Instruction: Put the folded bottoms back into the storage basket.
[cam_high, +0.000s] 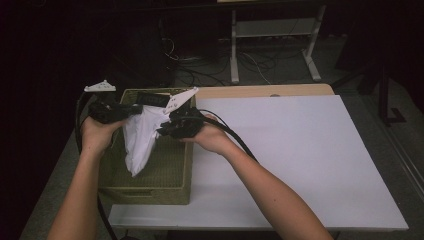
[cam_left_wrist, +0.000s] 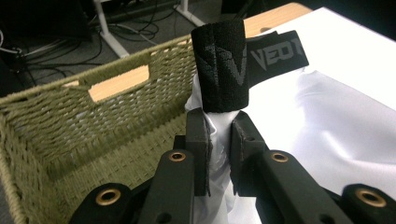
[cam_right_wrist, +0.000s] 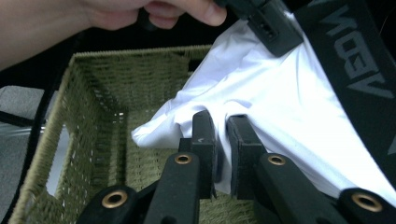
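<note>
A soft white cloth garment with a black lettered elastic waistband (cam_high: 141, 131) is hanging crumpled between the two grippers, its lower tip drooping into the olive-green woven rectangular basket (cam_high: 170, 192) sitting at the 9 o'clock side of the counter (cam_high: 300, 150). The left gripper (cam_high: 131, 109) is clenching white fabric just below the waistband, and the right gripper (cam_high: 161, 131) is pinching a fold of the same cloth, both sets of fingers closed on it. The left gripper view is showing grey letters on the band (cam_left_wrist: 254, 53) and a cut-out handle in the basket wall (cam_left_wrist: 119, 81); the right gripper view is revealing the basket's woven floor (cam_right_wrist: 149, 161) under the cloth. Toward 3 o'clock the white counter surface is lying bare up to its edges, while the basket's rim is closing in around the hanging cloth.
</note>
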